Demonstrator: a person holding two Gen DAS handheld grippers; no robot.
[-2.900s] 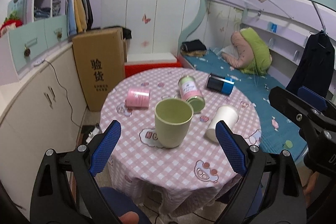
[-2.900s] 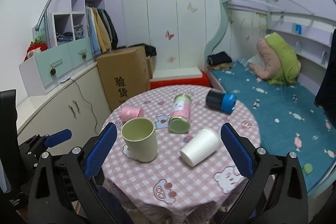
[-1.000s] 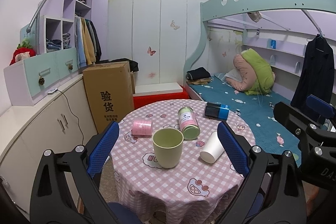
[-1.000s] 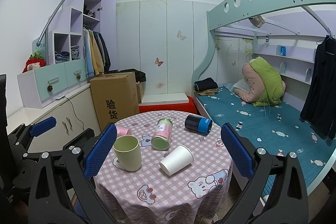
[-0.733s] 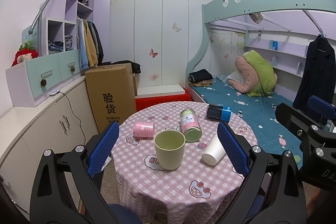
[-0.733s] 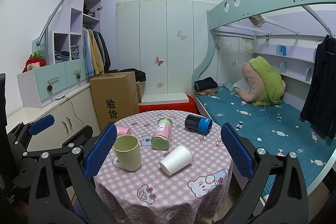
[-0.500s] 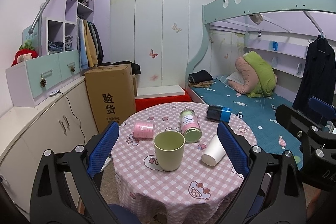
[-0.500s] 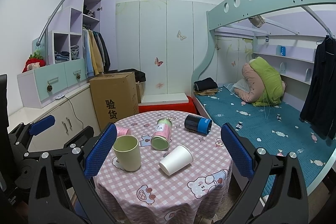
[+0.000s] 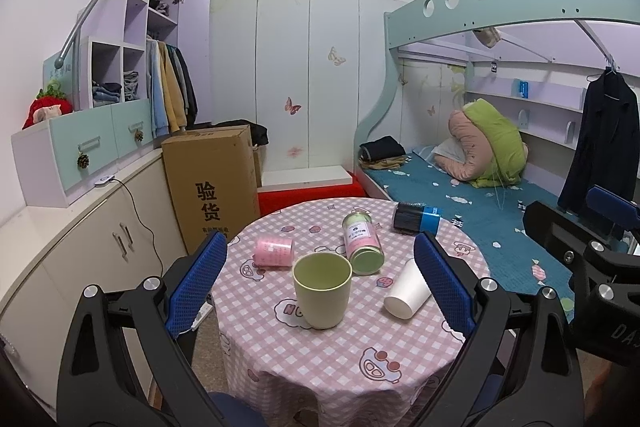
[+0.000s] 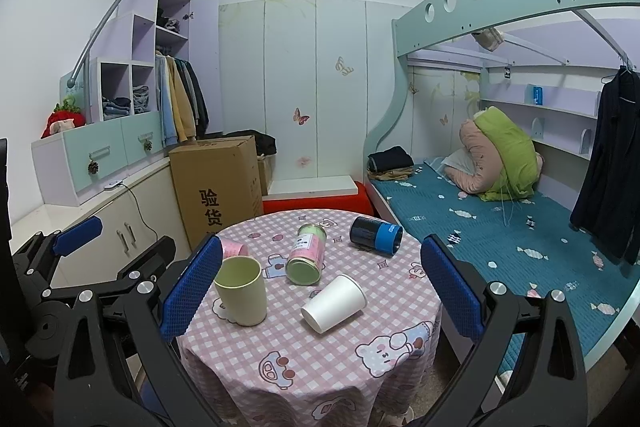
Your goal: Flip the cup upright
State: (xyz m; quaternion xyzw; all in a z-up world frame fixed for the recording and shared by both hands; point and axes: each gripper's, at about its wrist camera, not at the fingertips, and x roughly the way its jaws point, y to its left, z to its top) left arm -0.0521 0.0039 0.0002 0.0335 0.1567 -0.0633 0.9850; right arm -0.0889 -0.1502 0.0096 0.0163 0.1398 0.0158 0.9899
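left gripper point(image 9: 320, 279): jaws spread wide, blue pads empty, held back from the table's near edge
cardboard box point(image 9: 212, 183): stands on the floor behind the table, left side, printed characters on its front
table point(image 9: 328, 355): round, under a pink checked cloth with cartoon prints
pink cup point(image 9: 273, 251): on its side, far left of the group
green cup point(image 9: 322, 290): upright, mouth up, near the table's middle, just in front of the pink cup
pink-and-green jar point(image 9: 362, 244): lying down, green lid toward the camera, behind and right of the green cup
white paper cup point(image 10: 334, 303): lying on its side, open mouth toward the near left, right of the green cup, touching nothing
dark can with blue band point(image 10: 376, 234): on its side at the far right edge
right gripper point(image 10: 318, 285): fingers wide apart, gripping nothing, off the table
bed point(image 10: 500, 227): teal sheet, right of the table
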